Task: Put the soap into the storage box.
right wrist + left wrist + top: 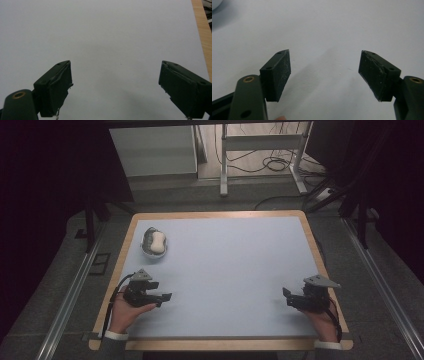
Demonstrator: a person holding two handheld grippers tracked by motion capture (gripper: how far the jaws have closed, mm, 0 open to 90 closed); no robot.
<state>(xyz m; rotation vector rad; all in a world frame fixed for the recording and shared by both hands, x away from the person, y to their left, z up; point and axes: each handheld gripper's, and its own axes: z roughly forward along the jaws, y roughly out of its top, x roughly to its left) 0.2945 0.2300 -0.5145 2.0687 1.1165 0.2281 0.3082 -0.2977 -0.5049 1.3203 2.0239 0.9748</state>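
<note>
A wide table (225,270) with a pale blue-grey top and a light wooden rim carries, near its far left corner, a small white bowl (154,245) with a pale rounded lump in it, well apart from both hands. The left gripper (162,298) rests low at the near left, nearest to the bowl, its black jaws spread wide with only bare table between them. The right gripper (286,296) sits at the near right, jaws likewise wide and empty.
</note>
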